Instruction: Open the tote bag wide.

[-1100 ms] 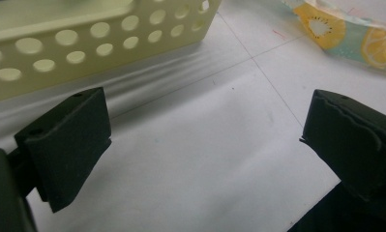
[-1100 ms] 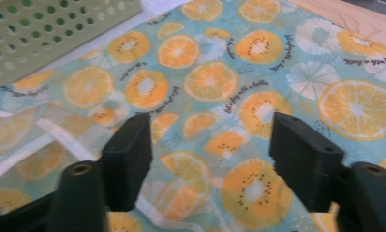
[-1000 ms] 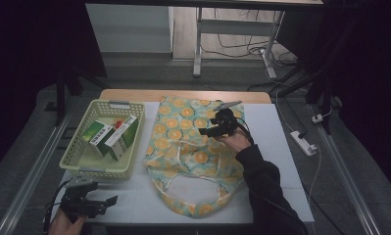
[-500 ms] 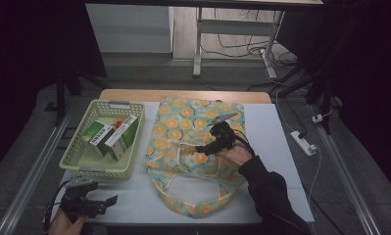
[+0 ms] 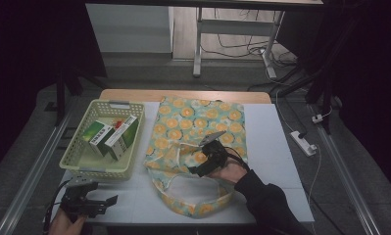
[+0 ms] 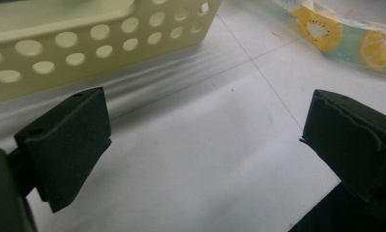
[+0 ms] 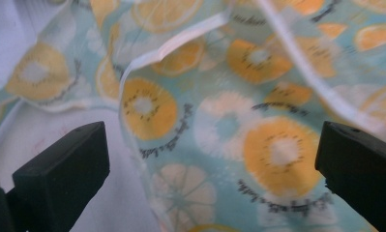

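Observation:
A fruit-print tote bag (image 5: 198, 122) lies flat on the white table, its handle loop toward the near edge. My right gripper (image 5: 197, 170) hovers low over the bag's near part, just above the handle opening. Its jaws have just been opening and stand wide apart. In the right gripper view the bag cloth (image 7: 258, 63) and a white-edged hem (image 7: 171, 46) lie under the right gripper (image 7: 212, 164), and the pads press on nothing. My left gripper (image 5: 107, 200) rests at the near left corner, open over bare table (image 6: 205, 140).
A pale yellow perforated basket (image 5: 97, 169) at the left holds green-and-white boxes (image 5: 112, 137). Its wall (image 6: 84, 43) stands just beyond my left gripper. A white power strip (image 5: 303, 142) lies on the floor to the right of the table.
My right gripper has come from the far middle of the bag toward the near side and sunk a little, near the handle opening. The left gripper has kept still.

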{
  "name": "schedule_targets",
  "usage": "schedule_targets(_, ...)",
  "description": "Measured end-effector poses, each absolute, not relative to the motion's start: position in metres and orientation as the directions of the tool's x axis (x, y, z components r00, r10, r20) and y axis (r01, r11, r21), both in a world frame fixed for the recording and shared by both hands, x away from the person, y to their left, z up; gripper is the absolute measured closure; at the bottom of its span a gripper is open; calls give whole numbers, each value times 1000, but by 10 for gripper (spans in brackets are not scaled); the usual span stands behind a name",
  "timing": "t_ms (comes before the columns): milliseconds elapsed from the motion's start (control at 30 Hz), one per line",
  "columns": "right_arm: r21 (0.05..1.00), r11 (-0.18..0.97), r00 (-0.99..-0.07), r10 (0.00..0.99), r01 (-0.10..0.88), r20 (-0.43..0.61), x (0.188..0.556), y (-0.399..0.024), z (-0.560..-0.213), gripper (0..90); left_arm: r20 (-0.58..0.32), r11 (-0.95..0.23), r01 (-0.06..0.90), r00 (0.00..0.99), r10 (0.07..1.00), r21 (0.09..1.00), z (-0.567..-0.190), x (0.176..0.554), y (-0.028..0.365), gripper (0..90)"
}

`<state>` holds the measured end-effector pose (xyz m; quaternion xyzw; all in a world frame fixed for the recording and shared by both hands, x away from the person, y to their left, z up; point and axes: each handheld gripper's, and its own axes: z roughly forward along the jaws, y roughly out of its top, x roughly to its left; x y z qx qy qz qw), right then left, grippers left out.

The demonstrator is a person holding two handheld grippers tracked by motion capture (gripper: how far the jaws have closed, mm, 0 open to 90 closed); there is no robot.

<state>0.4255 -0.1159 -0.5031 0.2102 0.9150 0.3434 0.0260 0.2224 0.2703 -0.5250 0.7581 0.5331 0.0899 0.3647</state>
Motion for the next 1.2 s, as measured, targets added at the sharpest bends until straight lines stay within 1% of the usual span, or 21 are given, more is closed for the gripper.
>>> schedule_targets(167,621,707,-923,379,338,70,418,-111,-513,6,-252,-166,743,416,874,649,-525,222,270,35)
schedule_targets(300,602,736,-935,352,310,51,414,-107,-520,87,-253,-167,743,416,873,648,-525,223,270,35)
schedule_targets(367,603,744,-940,339,287,30,412,-106,-520,176,-252,-167,743,416,873,648,-525,223,270,35)
schedule_targets(533,606,745,-947,320,279,43,413,-108,-518,409,-252,-166,743,415,874,648,-525,223,270,35)
schedule_targets(667,602,753,-951,308,266,35,413,-109,-517,535,-253,-166,744,415,874,647,-525,223,270,35)
schedule_targets(800,598,760,-952,306,256,19,413,-109,-518,624,-253,-166,744,415,874,647,-525,223,270,35)
schedule_targets(933,595,761,-952,304,259,26,413,-109,-519,629,-253,-167,744,415,874,647,-525,223,270,35)
schedule_targets(1000,593,766,-955,295,248,17,411,-108,-519,658,-253,-167,744,415,874,647,-525,223,270,35)
schedule_targets(1167,585,780,-966,256,223,27,409,-107,-519,869,-253,-166,745,415,874,647,-525,223,270,35)
schedule_targets(1200,583,782,-968,250,222,33,409,-107,-518,893,-253,-166,745,415,874,646,-525,223,270,35)
